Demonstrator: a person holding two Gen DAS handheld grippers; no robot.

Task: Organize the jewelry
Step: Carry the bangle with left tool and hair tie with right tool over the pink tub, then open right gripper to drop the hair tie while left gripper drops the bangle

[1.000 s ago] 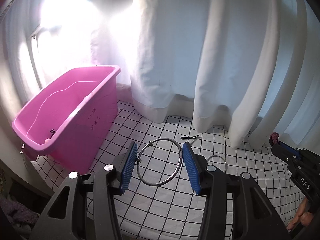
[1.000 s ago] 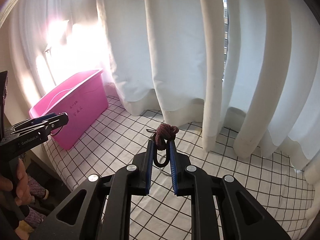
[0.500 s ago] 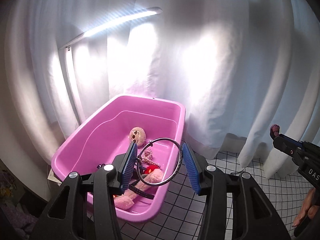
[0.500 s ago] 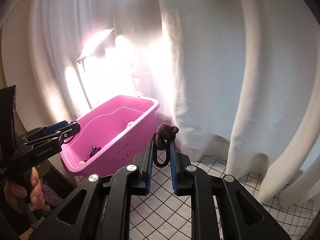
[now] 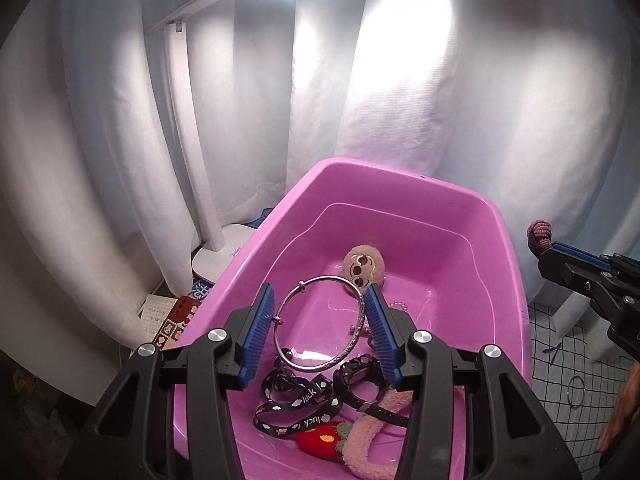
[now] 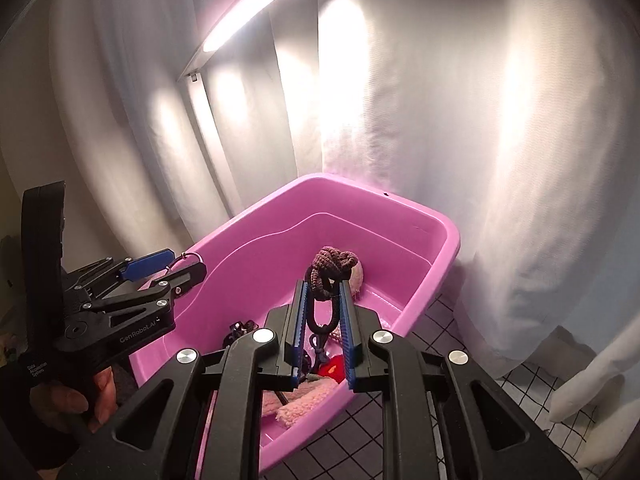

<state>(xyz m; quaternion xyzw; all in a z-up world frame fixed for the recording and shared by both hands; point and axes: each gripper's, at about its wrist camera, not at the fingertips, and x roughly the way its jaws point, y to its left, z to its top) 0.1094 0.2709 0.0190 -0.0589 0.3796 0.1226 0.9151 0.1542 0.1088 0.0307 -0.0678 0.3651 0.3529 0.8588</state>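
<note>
My left gripper point(image 5: 319, 296) is shut on a silver bangle point(image 5: 362, 314), gripped across its width between the blue pads, above the inside of the pink tub point(image 5: 400, 172). My right gripper point(image 6: 323, 292) is shut on a dark hair tie with a mauve knitted knot point(image 6: 334, 260), also over the pink tub point(image 6: 400, 200). In the right wrist view the left gripper point(image 6: 184, 262) hangs over the tub's left rim. In the left wrist view the right gripper point(image 5: 540, 246) comes in from the right edge.
The tub holds a round plush face point(image 5: 362, 266), a black "luck" lanyard point(image 5: 304, 400), a black watch point(image 5: 356, 376), a red plush point(image 5: 320, 438) and a pink fluffy band point(image 5: 368, 436). A white desk lamp point(image 5: 192, 140) stands left of it. A thin ring point(image 5: 576, 392) lies on the checked cloth point(image 5: 560, 412). White curtains hang behind.
Both grippers have swept left from above the checked cloth to above the pink tub. Each still holds its piece, with the jaws unchanged.
</note>
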